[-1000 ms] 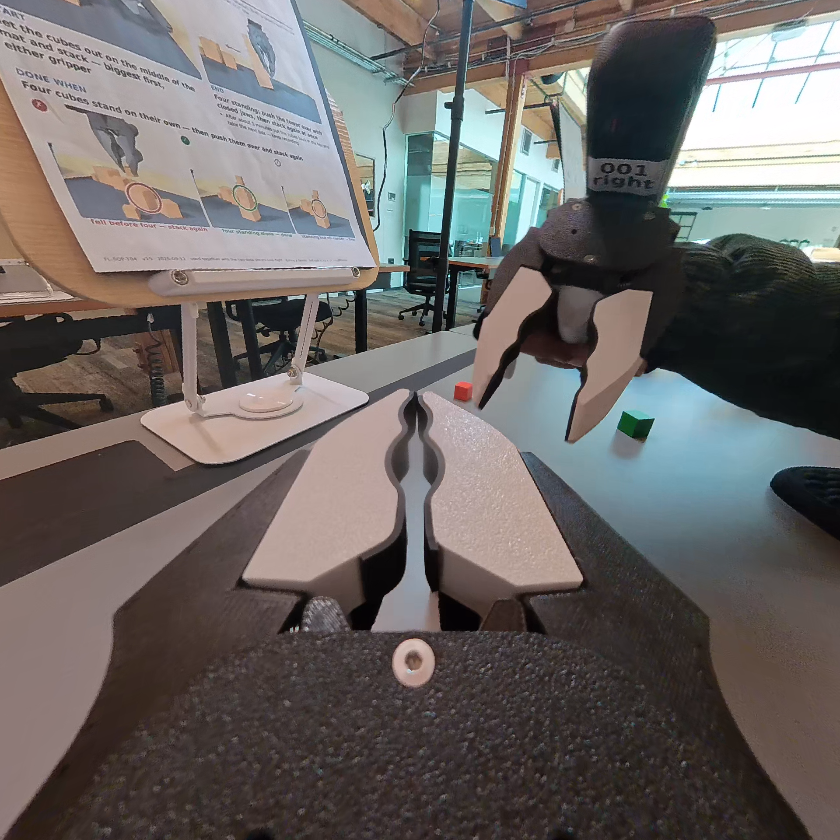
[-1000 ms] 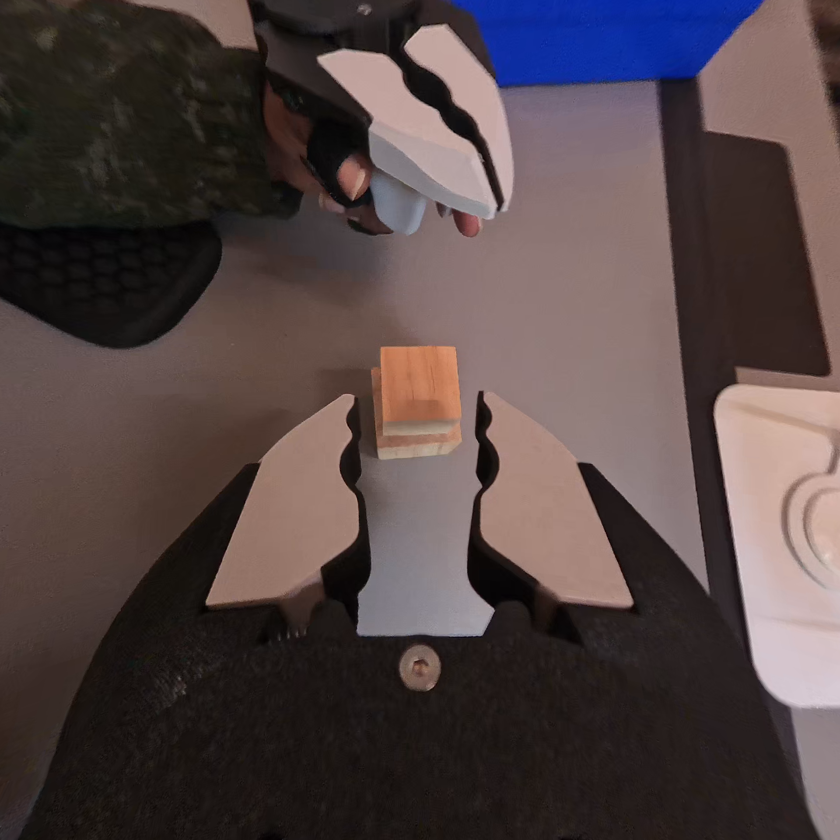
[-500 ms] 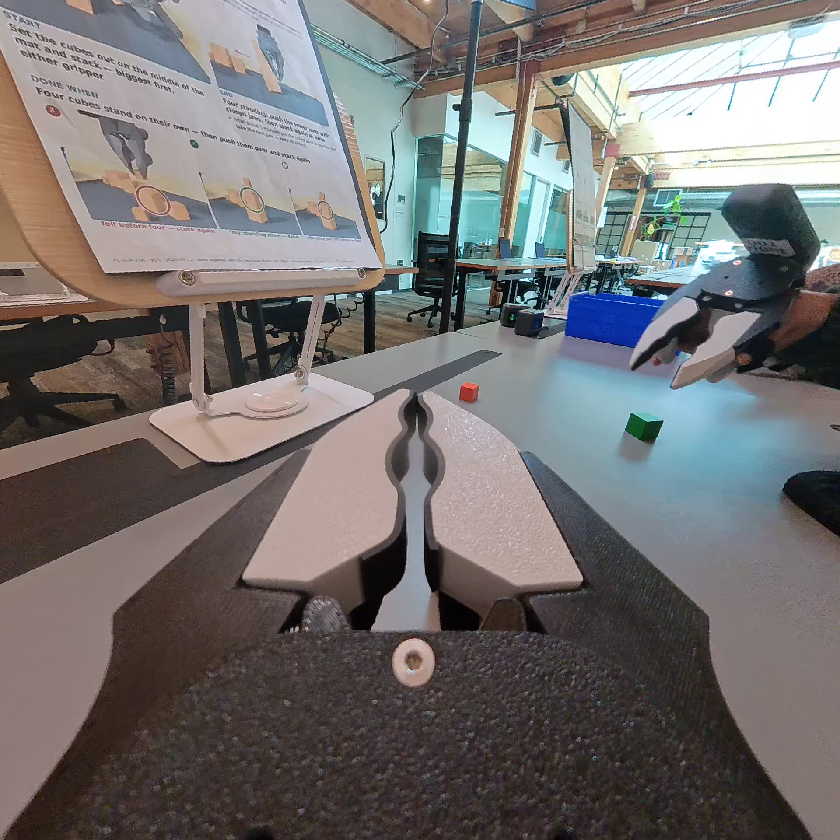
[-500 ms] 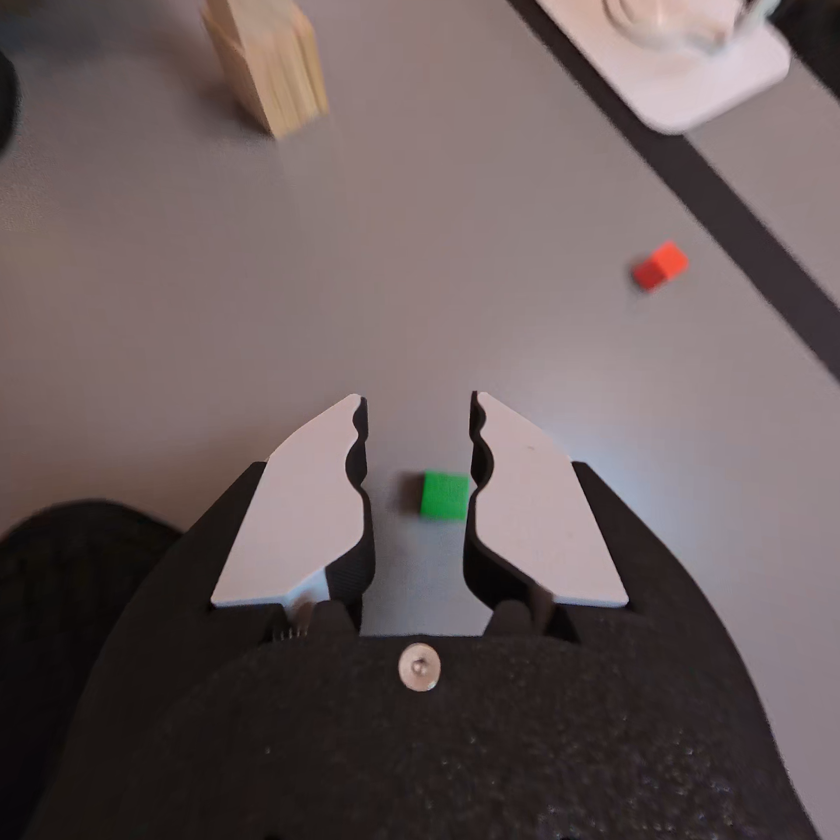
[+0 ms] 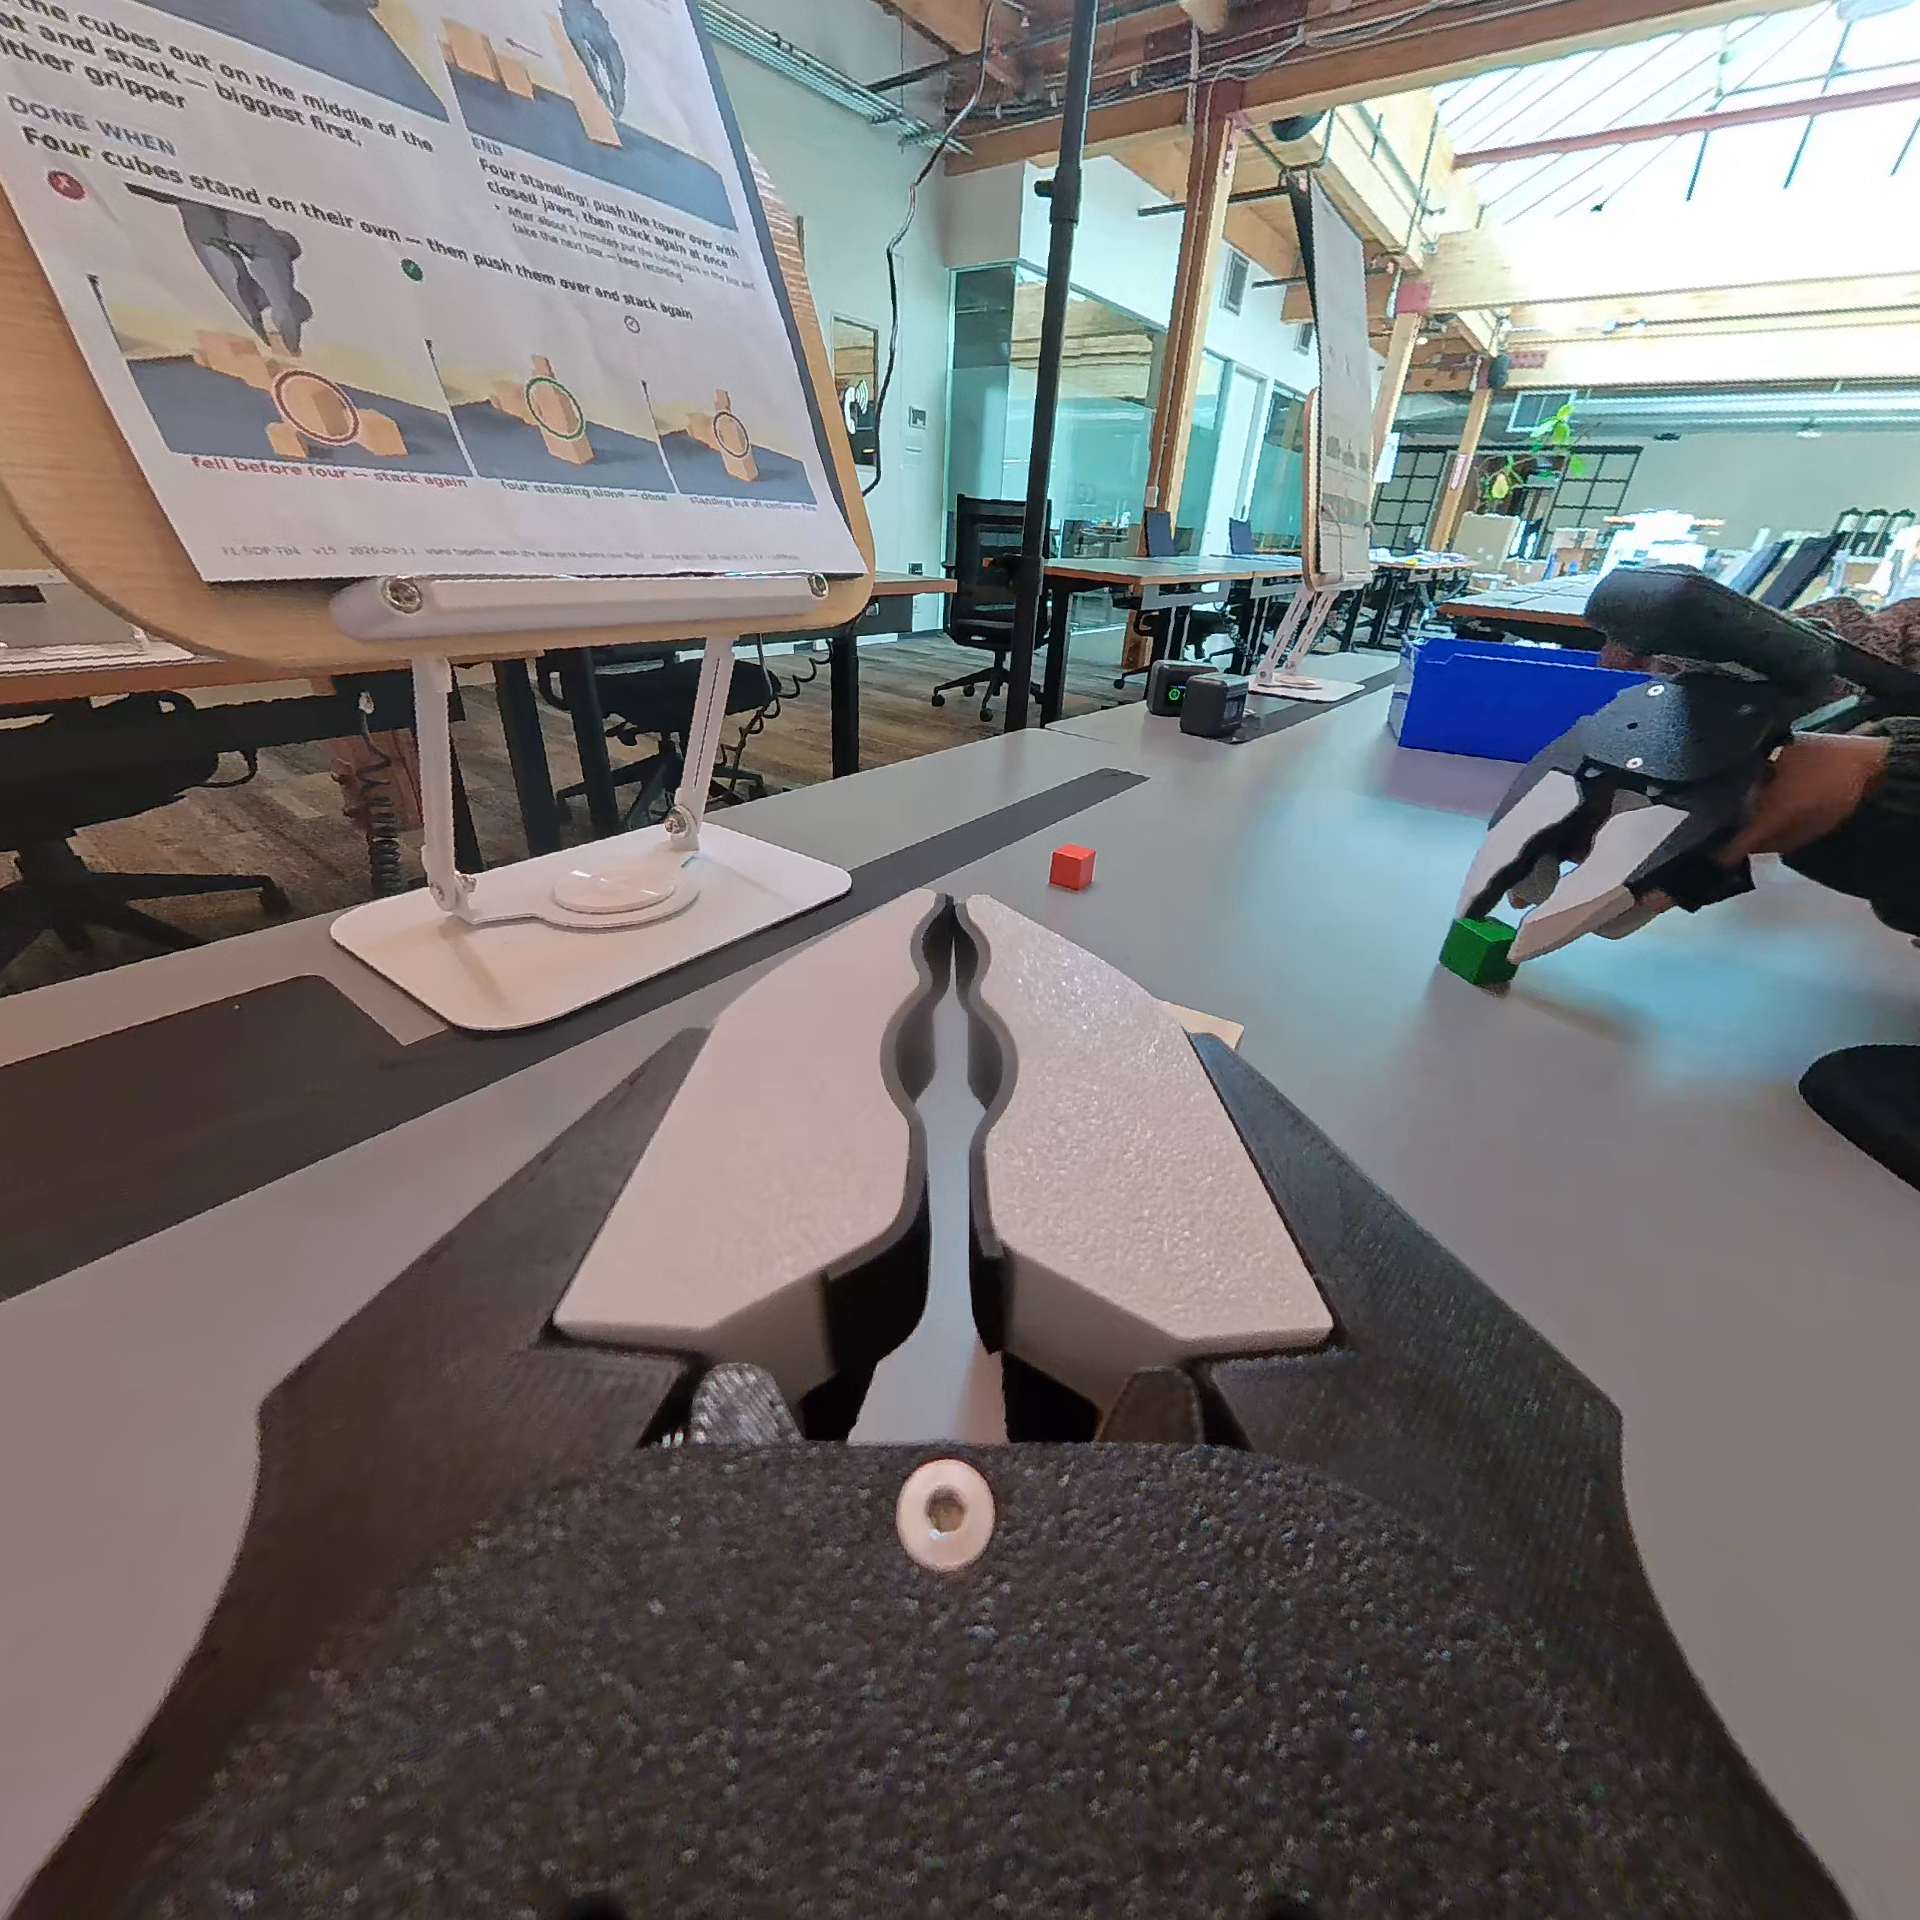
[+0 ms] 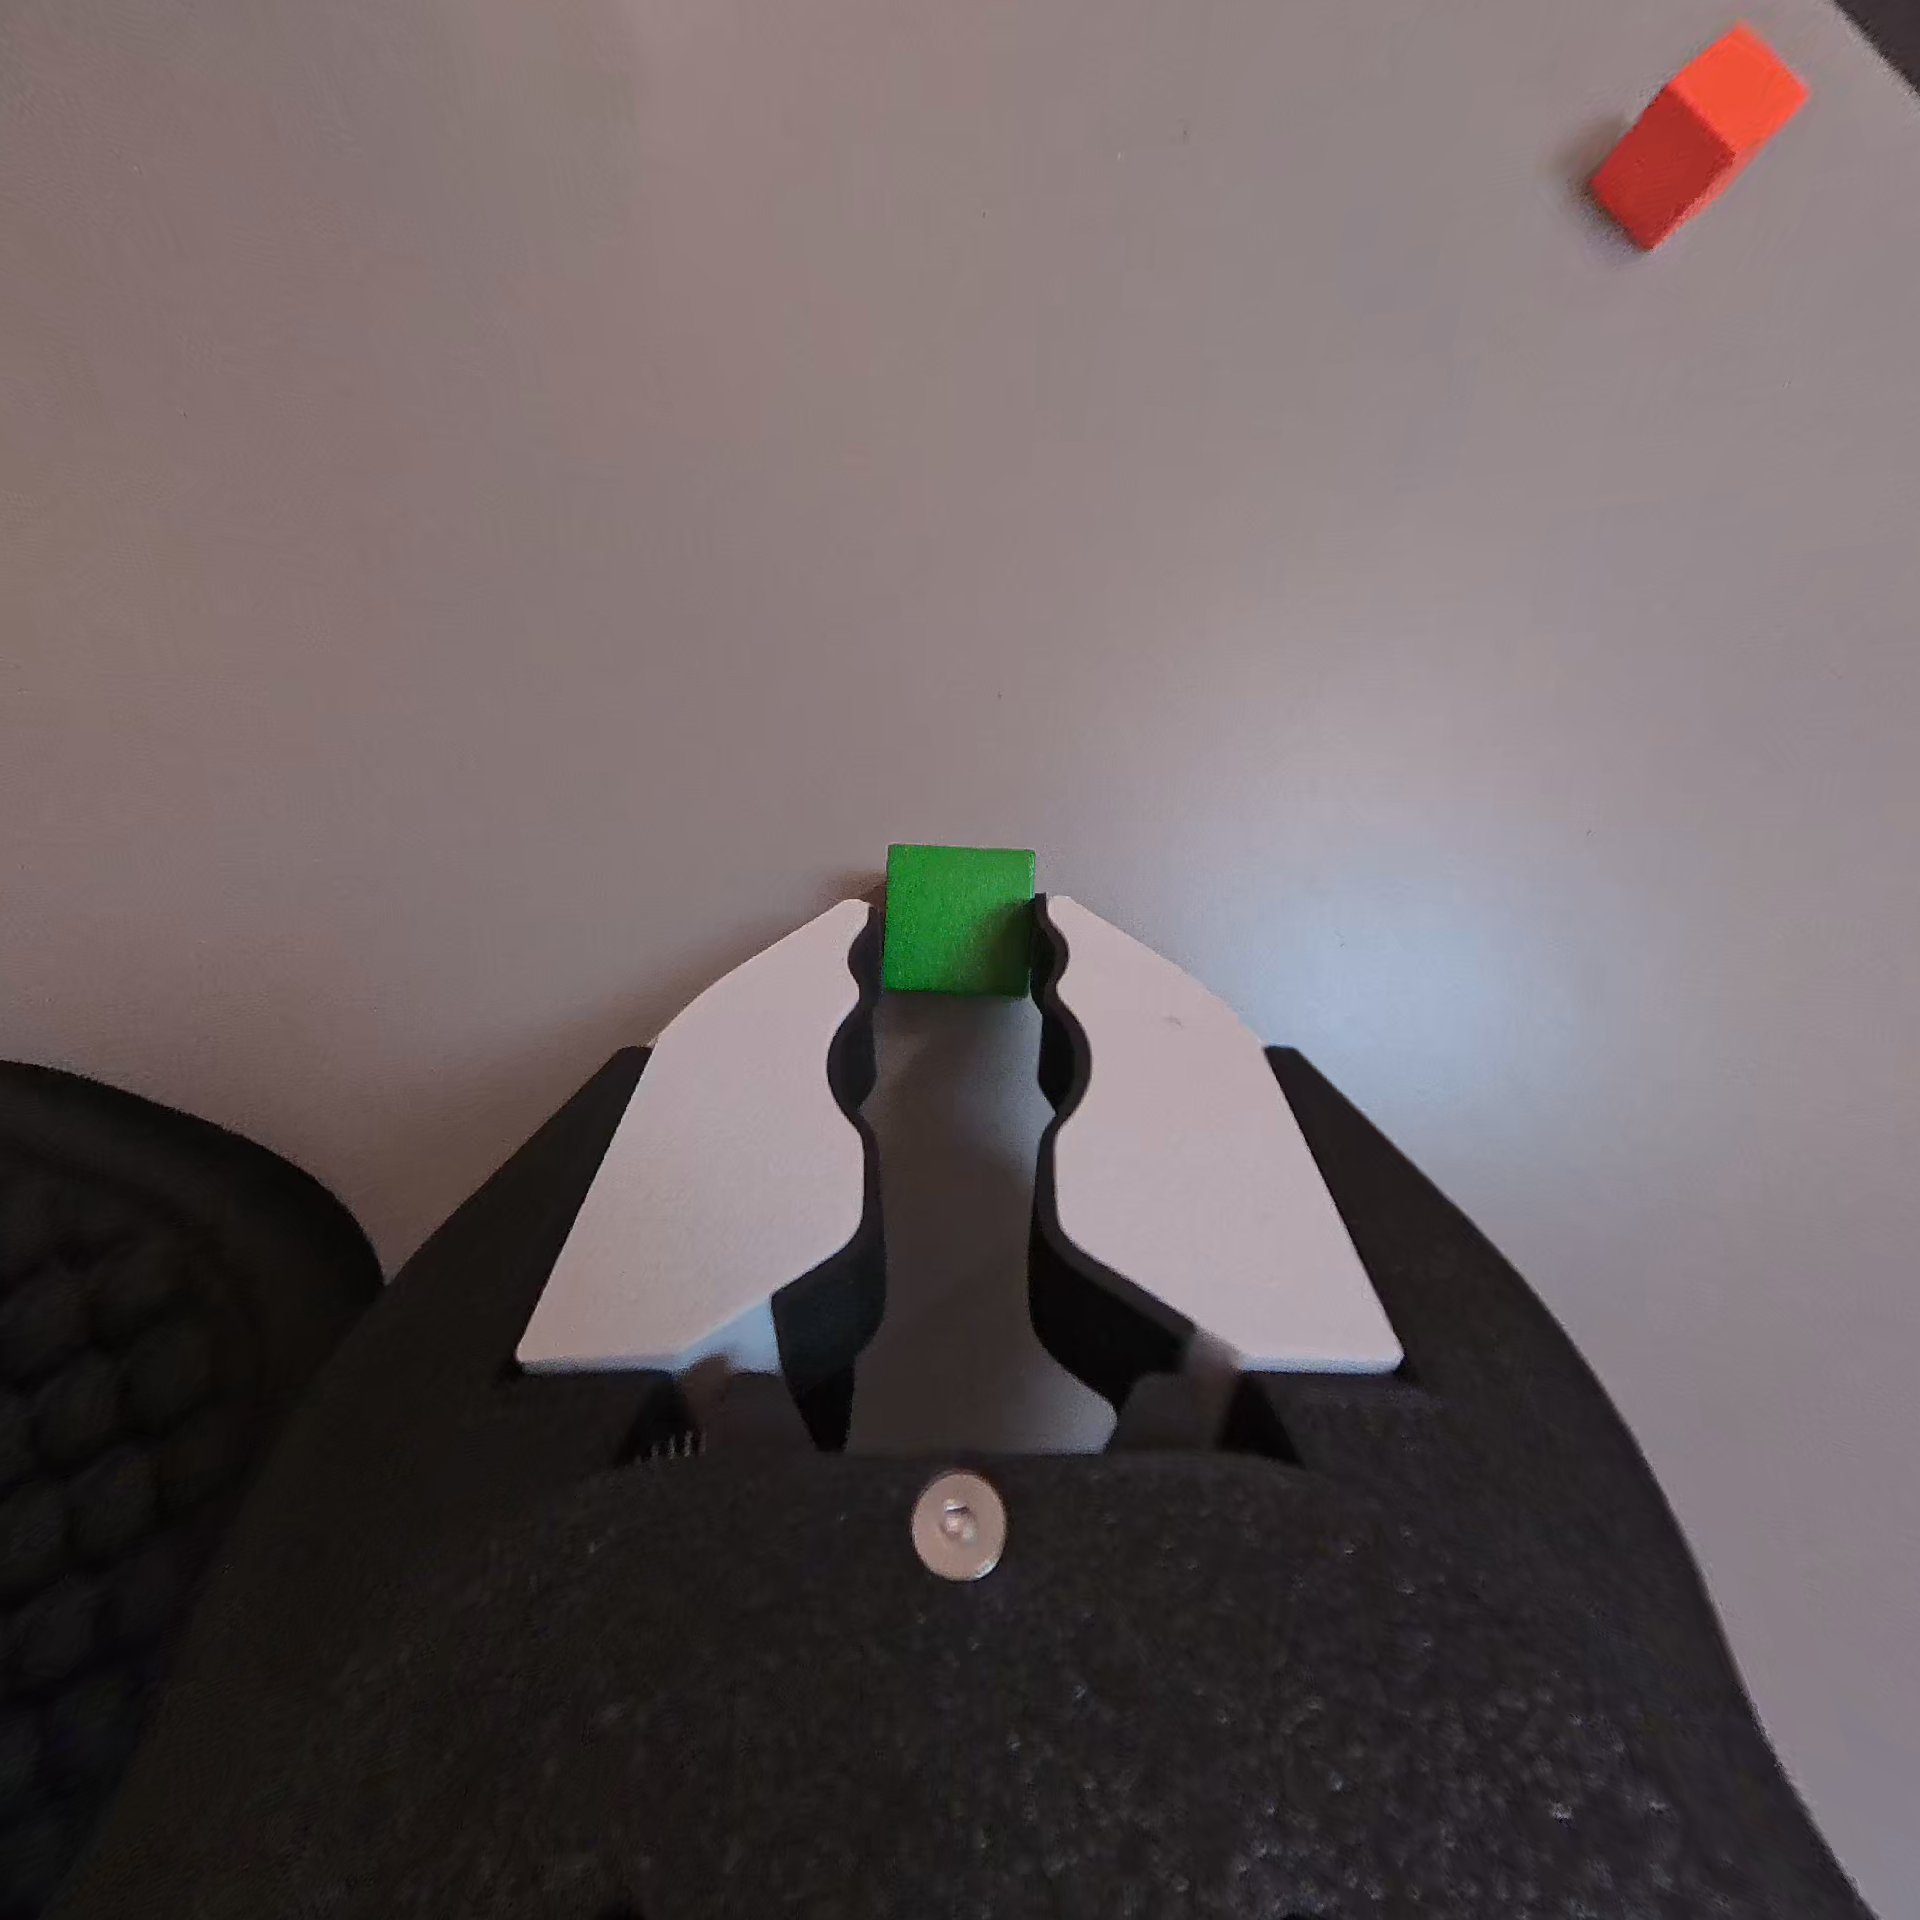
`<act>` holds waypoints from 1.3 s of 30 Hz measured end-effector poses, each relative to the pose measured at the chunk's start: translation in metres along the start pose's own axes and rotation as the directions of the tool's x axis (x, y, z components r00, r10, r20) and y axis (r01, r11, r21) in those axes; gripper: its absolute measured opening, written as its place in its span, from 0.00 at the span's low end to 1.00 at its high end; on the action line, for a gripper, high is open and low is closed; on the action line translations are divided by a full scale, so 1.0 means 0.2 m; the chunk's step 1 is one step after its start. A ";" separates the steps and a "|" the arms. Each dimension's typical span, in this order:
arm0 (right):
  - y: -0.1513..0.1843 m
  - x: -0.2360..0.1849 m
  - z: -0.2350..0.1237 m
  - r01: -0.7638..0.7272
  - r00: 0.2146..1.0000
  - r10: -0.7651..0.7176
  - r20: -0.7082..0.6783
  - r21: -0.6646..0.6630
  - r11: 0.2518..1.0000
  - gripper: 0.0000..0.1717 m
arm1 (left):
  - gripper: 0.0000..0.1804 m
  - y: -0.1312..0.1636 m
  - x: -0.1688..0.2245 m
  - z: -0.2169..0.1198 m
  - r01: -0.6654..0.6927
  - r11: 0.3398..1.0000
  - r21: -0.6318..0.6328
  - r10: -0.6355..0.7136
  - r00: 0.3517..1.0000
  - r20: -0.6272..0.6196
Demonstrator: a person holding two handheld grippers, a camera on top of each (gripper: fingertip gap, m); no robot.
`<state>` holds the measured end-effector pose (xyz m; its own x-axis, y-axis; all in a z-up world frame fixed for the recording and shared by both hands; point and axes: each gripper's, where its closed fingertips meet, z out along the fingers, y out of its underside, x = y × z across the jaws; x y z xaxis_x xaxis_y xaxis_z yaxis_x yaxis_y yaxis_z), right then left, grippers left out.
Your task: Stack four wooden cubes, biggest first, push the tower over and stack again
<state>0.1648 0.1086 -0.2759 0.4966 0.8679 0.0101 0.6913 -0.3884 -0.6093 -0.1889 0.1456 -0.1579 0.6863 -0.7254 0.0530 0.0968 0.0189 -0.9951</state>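
Broad grey tabletop (image 6: 935,416), and low on it the right gripper (image 6: 956,914), tips straddling the small green wooden cube (image 6: 956,920) dead ahead, pads meeting both side faces, cube on the surface. Left gripper (image 5: 951,914) well apart, clenched on nothing. A second ago the right one hung wider over a wooden stack. Small red cube (image 6: 1704,135) sits off right.
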 end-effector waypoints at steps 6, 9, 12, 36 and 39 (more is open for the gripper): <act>-0.38 -0.18 -0.04 0.139 0.983 -0.155 0.099 0.148 0.979 0.16 | 0.00 0.00 0.00 0.01 0.000 1.000 -0.001 0.000 1.000 -0.007; -0.66 -0.31 -0.01 0.237 0.945 -0.276 0.173 0.216 0.947 0.16 | 0.00 0.00 0.00 0.01 -0.001 1.000 -0.003 0.001 1.000 -0.008; -0.92 -0.45 0.08 0.352 0.887 -0.402 0.227 0.234 0.906 0.16 | 0.00 0.00 0.00 0.00 -0.010 1.000 -0.003 0.010 1.000 -0.004; -1.36 -0.70 0.49 0.578 0.689 -0.579 0.435 0.151 0.802 0.16 | 0.00 0.00 -0.01 -0.01 0.018 1.000 -0.003 -0.018 0.999 -0.031; -1.36 -0.70 0.49 0.586 0.684 -0.585 0.435 0.149 0.796 0.16 | 0.00 0.00 -0.01 -0.01 0.017 1.000 -0.008 -0.018 0.999 -0.030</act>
<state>-0.1448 0.1227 -0.1888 -0.2933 0.9559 0.0181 0.7631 0.2455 -0.5979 -0.1909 0.1459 -0.1585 0.6626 -0.7459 0.0681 0.1032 0.0009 -0.9947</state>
